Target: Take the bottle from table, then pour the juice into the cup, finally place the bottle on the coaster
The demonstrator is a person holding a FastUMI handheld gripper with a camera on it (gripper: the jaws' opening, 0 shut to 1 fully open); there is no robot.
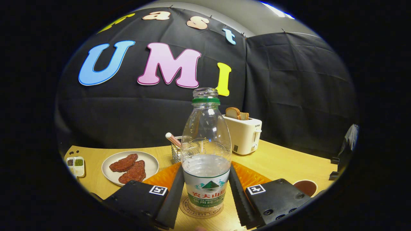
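Worktop (282,160): pale wood, black cloth walls behind.
Bottle (206,150): upright on coaster (200,210).
Tool (206,195): fingers flank bottle; contact unclear.
Toaster (244,134): 1 o'clock beyond bottle.

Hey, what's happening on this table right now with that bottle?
A hand-held gripper has its two fingers on either side of an uncapped, partly filled bottle. The bottle stands upright on a round coaster; the fingers appear to touch its sides, though a firm squeeze is hard to confirm. A cup sits off to the right. Beyond are a plate of patties and a toaster with bread.
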